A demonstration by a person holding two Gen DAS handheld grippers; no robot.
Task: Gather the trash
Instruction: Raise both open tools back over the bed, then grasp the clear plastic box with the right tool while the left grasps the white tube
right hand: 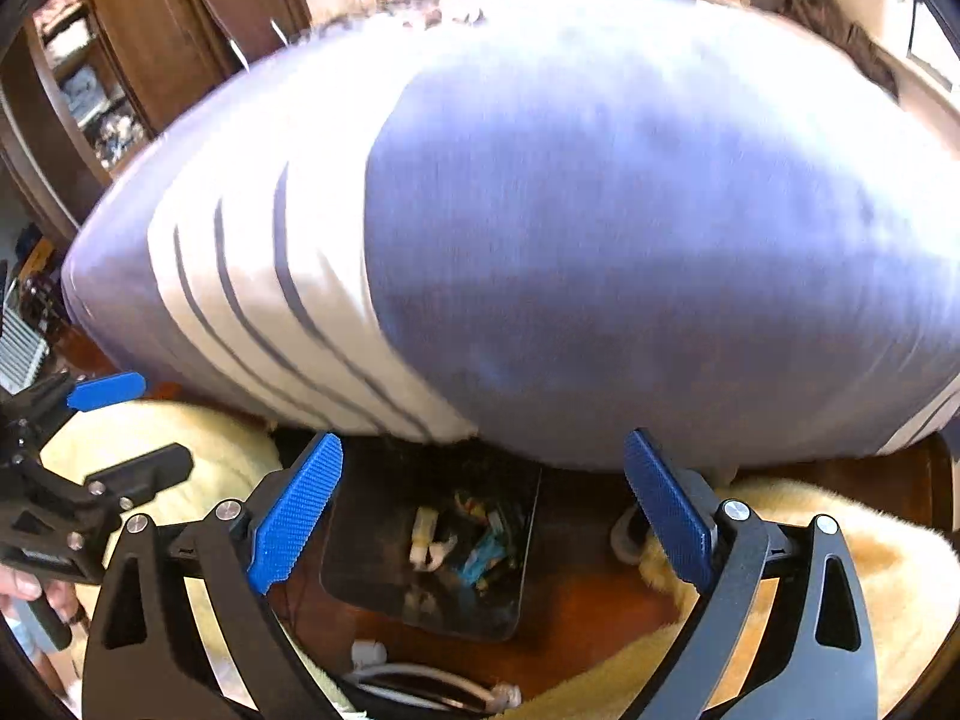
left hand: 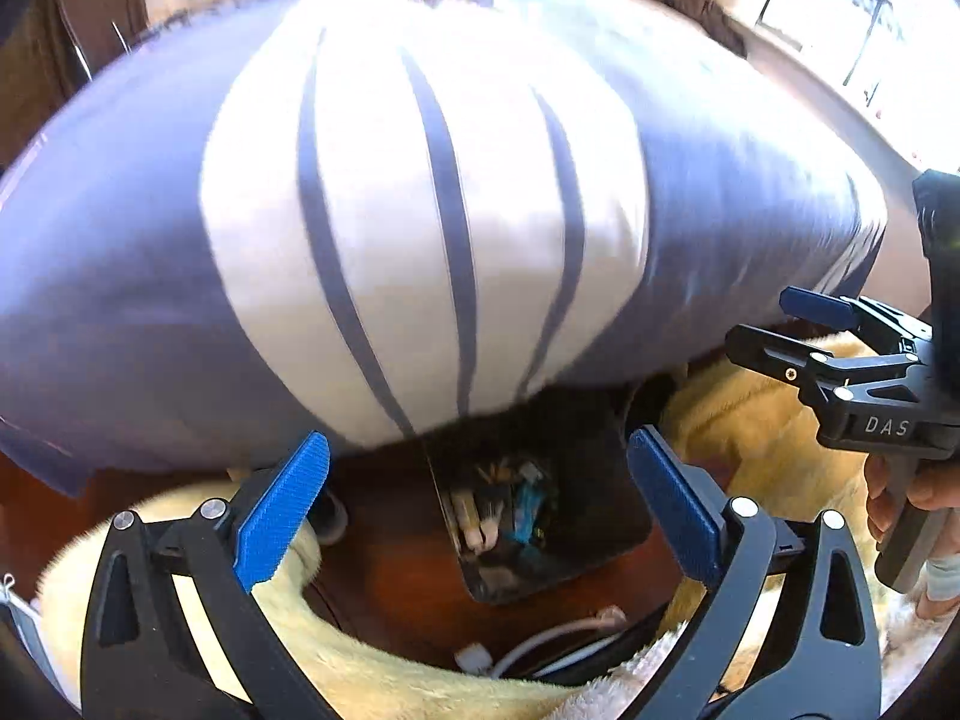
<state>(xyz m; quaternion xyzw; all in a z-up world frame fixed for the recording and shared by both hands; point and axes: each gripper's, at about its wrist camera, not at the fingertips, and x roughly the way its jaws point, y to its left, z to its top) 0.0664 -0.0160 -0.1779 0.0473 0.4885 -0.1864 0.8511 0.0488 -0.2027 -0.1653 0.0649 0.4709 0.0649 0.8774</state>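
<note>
Floor: dark wood floor (right hand: 576, 594), cream fluffy rug (right hand: 798, 564) and a big striped pillow (left hand: 420, 210) above.
Trash: scraps in a dark bin (right hand: 432, 546) on the floor, half under the pillow's edge.
Left hand-held gripper (left hand: 474, 504): spread, empty.
Right hand-held gripper (right hand: 480, 510): spread, empty.
Risk: the pillow may hide the bin; white cable (left hand: 540, 642) nearby could snag.

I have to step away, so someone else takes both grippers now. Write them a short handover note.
Left claw: open, empty.
Right claw: open, empty.
The dark trash bin stands on the wood floor below both claws, by the striped mattress. It already holds scraps.
A white cable lies on the floor near the yellow fleece.
No loose trash is clearly visible from here. Left: look around for more.
</note>
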